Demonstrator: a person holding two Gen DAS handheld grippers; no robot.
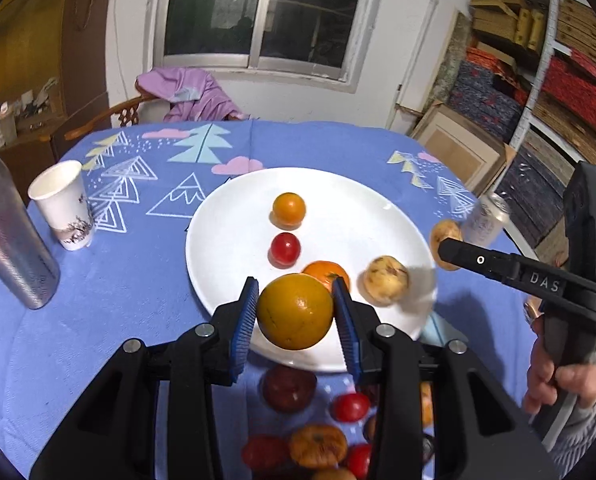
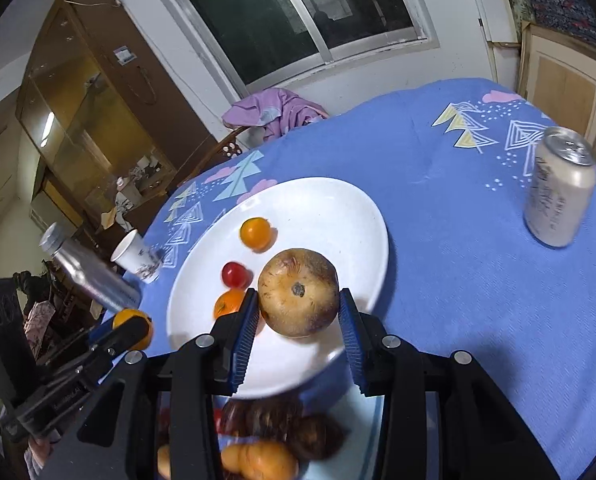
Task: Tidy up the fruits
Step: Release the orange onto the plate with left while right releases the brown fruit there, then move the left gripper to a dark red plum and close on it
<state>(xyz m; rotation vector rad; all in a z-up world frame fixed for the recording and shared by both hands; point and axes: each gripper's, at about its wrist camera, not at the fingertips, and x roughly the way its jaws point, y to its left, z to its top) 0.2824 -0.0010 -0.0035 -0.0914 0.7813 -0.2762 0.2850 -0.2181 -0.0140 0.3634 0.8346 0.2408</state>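
Four fruits already lay on the white plate. Left gripper clamped an orange over its near rim; right gripper loosely bracketed a yellowish fruit, grip uncertain. Several remained on the cloth.

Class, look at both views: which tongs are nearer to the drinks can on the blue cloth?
Right. The right tongs, holding a tan fruit, are over the plate's can-side edge; the left tongs sit further from the can.

The right gripper arm reads "DAS".
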